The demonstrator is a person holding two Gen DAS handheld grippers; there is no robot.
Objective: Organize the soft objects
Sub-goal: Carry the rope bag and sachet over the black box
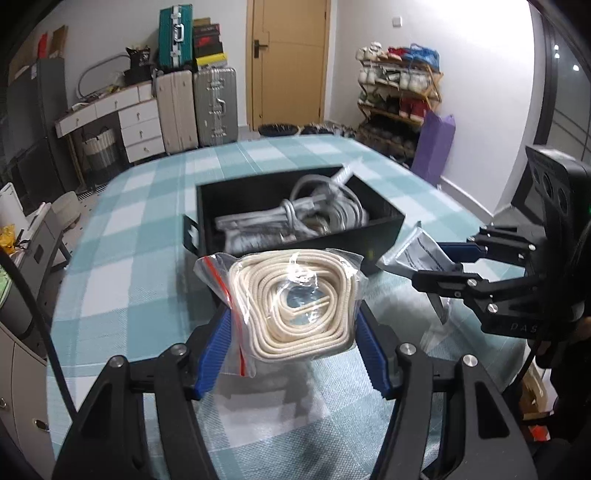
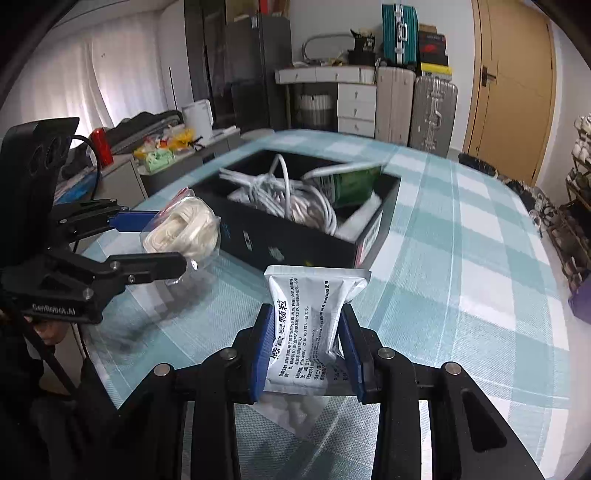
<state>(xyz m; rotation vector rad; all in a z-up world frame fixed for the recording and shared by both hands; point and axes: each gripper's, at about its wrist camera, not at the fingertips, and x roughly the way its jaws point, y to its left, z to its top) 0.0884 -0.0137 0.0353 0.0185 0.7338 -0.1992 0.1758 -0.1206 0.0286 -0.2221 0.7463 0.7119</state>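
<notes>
Counter (image 1: 147, 236): checked cloth, box (image 1: 295, 210) of blurred cables
Left gripper (image 1: 291, 332): jaws clamp bagged rope (image 1: 295, 306)
Right gripper (image 2: 306, 343): jaws clamp sachet (image 2: 314, 317), base hidden

"GenRobot.AI" on left tool (image 2: 147, 243) body; "DAS" on right tool (image 1: 439, 269) body; Chinese print, too small to read, on white sachet (image 2: 314, 325).

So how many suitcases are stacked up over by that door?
3: a beige one and a silver one standing side by side, and a teal one on top. Others may be hidden.
</notes>
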